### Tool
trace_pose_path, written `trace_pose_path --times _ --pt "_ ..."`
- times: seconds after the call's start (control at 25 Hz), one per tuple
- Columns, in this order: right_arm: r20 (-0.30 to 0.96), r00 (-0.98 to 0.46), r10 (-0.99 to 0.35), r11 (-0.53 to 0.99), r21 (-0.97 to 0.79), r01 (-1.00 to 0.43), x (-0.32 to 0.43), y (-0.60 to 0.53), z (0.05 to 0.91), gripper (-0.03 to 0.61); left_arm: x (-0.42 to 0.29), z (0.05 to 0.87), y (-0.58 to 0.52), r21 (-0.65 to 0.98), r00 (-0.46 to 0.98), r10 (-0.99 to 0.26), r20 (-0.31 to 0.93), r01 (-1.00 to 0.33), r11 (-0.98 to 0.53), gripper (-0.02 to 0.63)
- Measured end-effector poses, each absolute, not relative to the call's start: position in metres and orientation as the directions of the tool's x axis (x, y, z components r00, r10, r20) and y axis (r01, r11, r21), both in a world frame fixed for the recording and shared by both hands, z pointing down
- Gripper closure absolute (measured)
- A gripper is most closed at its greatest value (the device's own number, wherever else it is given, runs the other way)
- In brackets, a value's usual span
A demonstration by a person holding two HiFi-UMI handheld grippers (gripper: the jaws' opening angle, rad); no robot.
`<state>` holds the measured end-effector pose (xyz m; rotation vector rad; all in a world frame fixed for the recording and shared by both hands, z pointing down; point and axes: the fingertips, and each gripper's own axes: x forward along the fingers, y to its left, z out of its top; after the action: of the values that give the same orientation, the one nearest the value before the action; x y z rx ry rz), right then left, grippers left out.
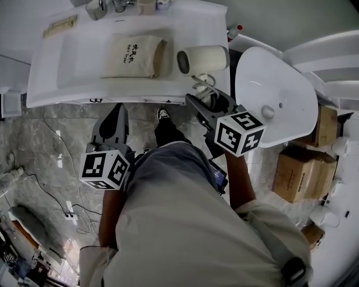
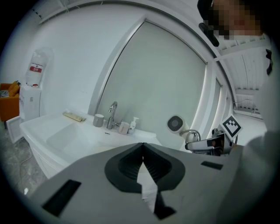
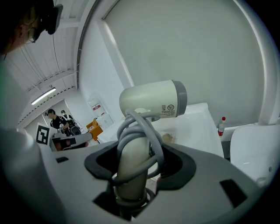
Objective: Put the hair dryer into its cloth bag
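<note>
A beige cloth bag (image 1: 134, 56) with dark print lies flat in the white sink basin (image 1: 73, 67). The cream hair dryer (image 1: 202, 59) hangs at the counter's right end, its grey grille facing left. My right gripper (image 1: 210, 100) is shut on its handle, which has the grey cord wound round it (image 3: 138, 131). In the right gripper view the dryer (image 3: 151, 103) stands upright between the jaws of my right gripper (image 3: 135, 162). My left gripper (image 1: 119, 111) is shut and empty in front of the counter edge, short of the bag. From my left gripper (image 2: 142, 148) the dryer (image 2: 176, 123) shows at the right.
A faucet (image 1: 104, 7), a cup (image 2: 98, 120) and a small bottle (image 2: 133, 125) stand at the back of the counter. A white toilet (image 1: 275, 95) sits right of the sink, with cardboard boxes (image 1: 297, 174) beyond it. Cables (image 1: 61, 202) lie on the marble floor.
</note>
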<state>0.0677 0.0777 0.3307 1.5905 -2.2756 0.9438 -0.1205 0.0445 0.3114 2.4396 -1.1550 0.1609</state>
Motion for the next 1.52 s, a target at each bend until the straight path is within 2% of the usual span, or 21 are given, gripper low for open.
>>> trace_pose_path --times 1.04,1.52 --pt "0.511 -0.522 -0.683 0.343 -0.406 -0.847 0.144 -0.018 0.355 0.331 -0.016 0.340 -0.029 0.315 0.601 -0.721 0.345 -0.798 -0.514 0.607" --pt "0.532 -0.550 -0.644 0.363 -0.420 -0.832 0.152 -0.030 0.371 0.331 -0.003 0.377 -0.053 0.265 0.562 -0.712 0.420 -0.827 -0.496 0.607"
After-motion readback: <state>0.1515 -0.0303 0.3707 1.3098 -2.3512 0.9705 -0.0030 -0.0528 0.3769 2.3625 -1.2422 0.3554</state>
